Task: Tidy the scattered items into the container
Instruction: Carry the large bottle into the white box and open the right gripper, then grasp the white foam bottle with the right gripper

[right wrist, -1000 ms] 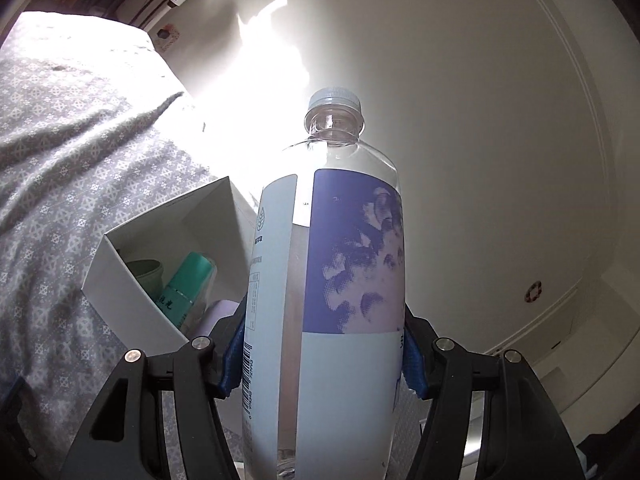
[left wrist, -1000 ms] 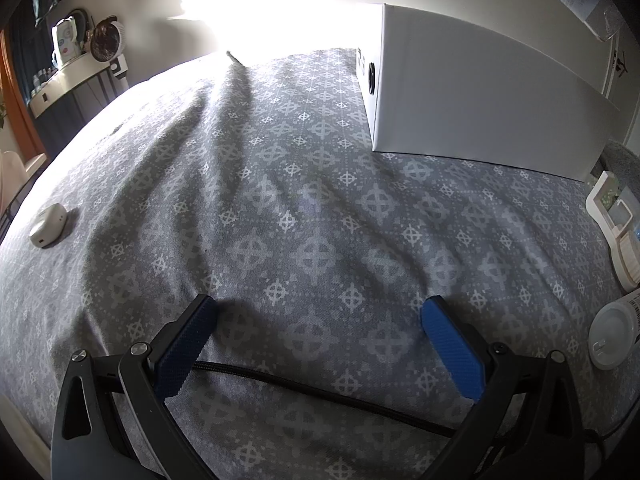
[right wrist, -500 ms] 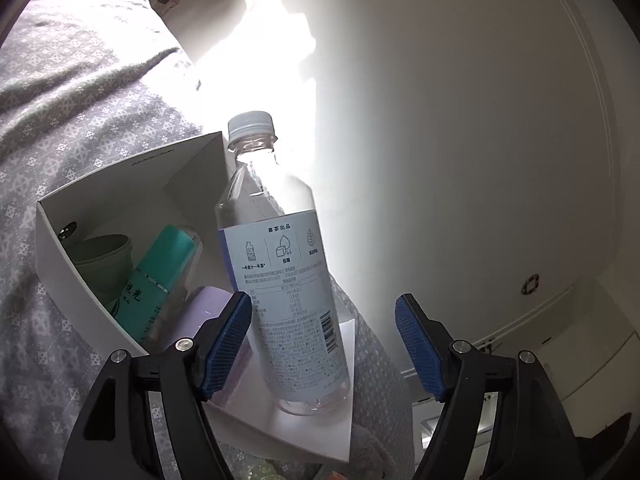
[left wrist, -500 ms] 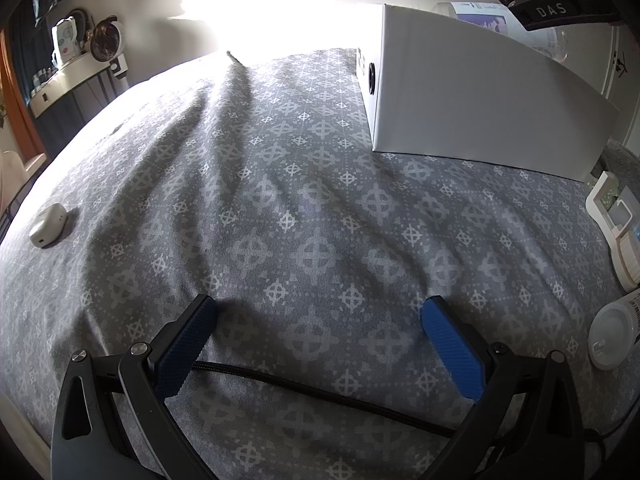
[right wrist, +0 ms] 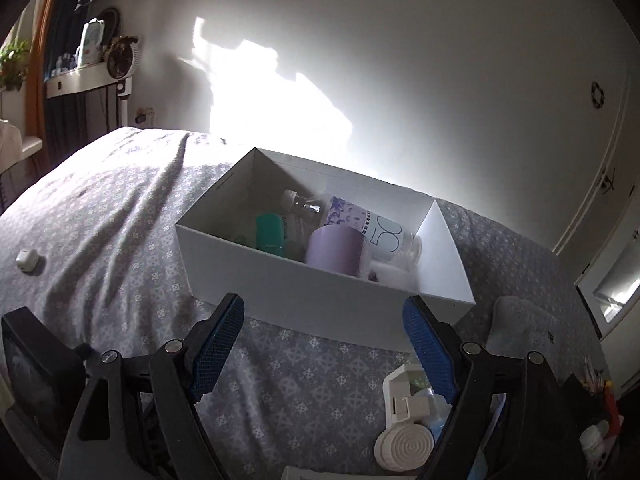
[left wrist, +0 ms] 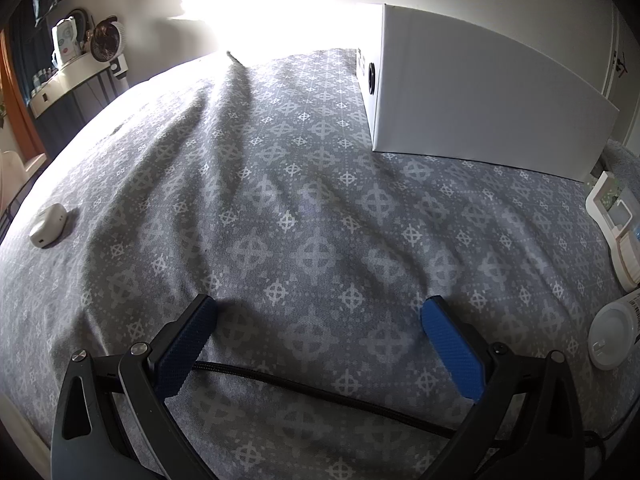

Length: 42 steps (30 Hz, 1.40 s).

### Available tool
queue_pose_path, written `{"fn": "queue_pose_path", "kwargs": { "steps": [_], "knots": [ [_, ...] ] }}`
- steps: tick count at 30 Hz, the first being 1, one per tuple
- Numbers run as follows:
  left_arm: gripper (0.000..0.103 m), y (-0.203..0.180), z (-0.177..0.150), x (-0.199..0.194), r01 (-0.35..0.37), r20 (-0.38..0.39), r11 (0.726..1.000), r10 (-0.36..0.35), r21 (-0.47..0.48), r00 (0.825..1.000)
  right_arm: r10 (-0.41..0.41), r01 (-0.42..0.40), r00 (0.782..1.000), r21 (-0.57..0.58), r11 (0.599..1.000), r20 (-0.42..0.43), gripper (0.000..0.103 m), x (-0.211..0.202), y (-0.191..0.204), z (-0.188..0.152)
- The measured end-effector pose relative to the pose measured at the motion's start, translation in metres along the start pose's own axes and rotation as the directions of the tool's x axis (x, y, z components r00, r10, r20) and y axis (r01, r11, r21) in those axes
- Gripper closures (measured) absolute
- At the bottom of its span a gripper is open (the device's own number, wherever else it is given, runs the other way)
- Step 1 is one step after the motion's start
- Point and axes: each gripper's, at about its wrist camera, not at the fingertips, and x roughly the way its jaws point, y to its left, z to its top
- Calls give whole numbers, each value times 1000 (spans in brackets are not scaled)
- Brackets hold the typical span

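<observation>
Where it lies boxed, bottle (right wrist: 362, 226) reads "50".

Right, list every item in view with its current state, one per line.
Left hand-held gripper: open, empty, low over the bedspread.
Right hand-held gripper: open, empty.
White box: open-topped, on the bed.
Water bottle: lying in the box.
Teal bottle: inside the box.
Purple cup: inside the box.
Small white case: shut, on the bedspread.

Matt white card on the box (right wrist: 320, 292) ahead of the right tongs; clear glossy plastic on the bottle (right wrist: 352, 220) inside — soft printed grey cloth on the bedspread (left wrist: 280, 208) beneath the left tongs, creased; rough-textured blue pads (left wrist: 452, 348), black plastic arms.
</observation>
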Motion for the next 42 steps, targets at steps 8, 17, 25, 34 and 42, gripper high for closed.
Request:
{"fn": "queue_pose_path", "kwargs": {
  "steps": [8,17,25,34,42],
  "knots": [
    [0,0,0,0,0,0,1000,0,0,1000,124,-89,985,263,961,-117,21,-31,-41,-98],
    [0,0,0,0,0,0,1000,0,0,1000,-135,93,964,-188,978,-228,21,-27,-48,-142],
    [0,0,0,0,0,0,1000,0,0,1000,-110,19,938,-267,963,-330,21,25,-55,-140],
    [0,0,0,0,0,0,1000,0,0,1000,-64,-8,911,-172,985,-407,23,61,-59,-124],
    [0,0,0,0,0,0,1000,0,0,1000,73,-153,871,-128,980,-486,46,53,-28,-124]
  ]
}}
